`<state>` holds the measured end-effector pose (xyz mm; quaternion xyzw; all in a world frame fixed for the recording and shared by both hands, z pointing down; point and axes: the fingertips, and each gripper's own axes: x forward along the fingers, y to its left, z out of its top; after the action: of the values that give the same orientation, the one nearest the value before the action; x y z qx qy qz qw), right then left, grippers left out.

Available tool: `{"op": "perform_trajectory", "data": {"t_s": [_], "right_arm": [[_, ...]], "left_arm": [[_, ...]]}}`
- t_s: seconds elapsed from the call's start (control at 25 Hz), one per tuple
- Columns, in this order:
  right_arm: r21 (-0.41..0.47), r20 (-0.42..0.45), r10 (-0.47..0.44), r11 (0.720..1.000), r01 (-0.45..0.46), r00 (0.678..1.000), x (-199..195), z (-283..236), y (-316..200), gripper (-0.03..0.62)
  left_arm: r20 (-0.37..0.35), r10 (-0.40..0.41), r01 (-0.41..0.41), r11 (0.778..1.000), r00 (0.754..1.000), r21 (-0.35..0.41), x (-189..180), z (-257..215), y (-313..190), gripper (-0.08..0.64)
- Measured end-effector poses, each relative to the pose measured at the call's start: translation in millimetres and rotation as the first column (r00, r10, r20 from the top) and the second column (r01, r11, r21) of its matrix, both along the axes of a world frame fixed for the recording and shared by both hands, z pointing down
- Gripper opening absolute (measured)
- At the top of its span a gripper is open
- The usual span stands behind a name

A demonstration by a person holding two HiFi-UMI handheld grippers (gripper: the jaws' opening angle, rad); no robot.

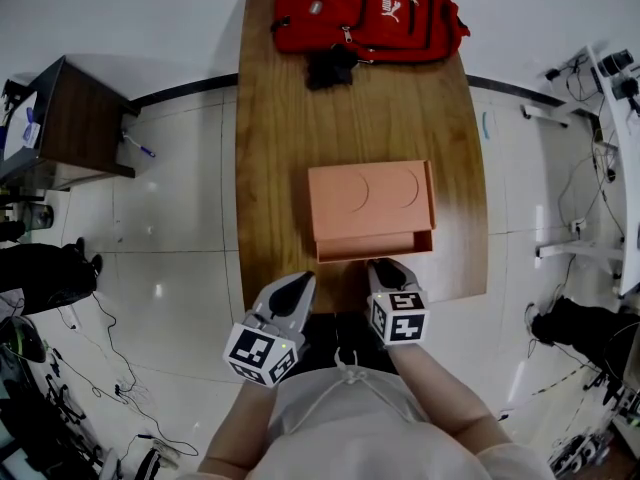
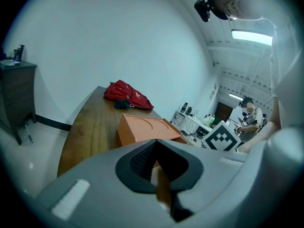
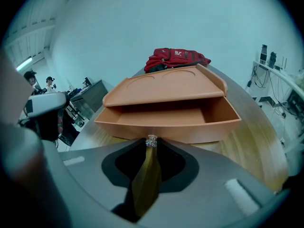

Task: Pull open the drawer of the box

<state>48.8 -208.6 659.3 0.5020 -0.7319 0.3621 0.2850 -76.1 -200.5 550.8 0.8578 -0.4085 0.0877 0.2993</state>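
Note:
An orange box point(image 1: 370, 193) lies flat on the wooden table point(image 1: 270, 118), its drawer point(image 1: 375, 245) pulled partway out toward me. In the right gripper view the drawer point(image 3: 166, 120) stands open and empty, with a small clear knob point(image 3: 151, 140) on its front. My right gripper point(image 3: 151, 144) has its tips closed on that knob; from the head view the right gripper point(image 1: 385, 266) touches the drawer front. My left gripper point(image 1: 298, 286) hangs at the table's near edge, left of the drawer, tips together and holding nothing. The box point(image 2: 142, 127) shows beyond the left gripper point(image 2: 156, 144).
A red backpack point(image 1: 365, 8) with a black pouch point(image 1: 328, 66) lies at the table's far end. A dark cabinet point(image 1: 70, 118) stands on the floor to the left. White desks with cables point(image 1: 610, 118) stand to the right. People sit in the background.

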Motion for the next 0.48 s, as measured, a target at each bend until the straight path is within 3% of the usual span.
{"op": "perform_trajectory", "data": {"t_s": [0.48], "right_arm": [[-0.026,0.009,-0.059,0.998,0.059,0.998,3.8,2.0,40.6,0.074]], "left_arm": [[0.004,-0.009,0.009,1.000,1.000,0.020,14.6,-4.5,22.6,0.005]]}}
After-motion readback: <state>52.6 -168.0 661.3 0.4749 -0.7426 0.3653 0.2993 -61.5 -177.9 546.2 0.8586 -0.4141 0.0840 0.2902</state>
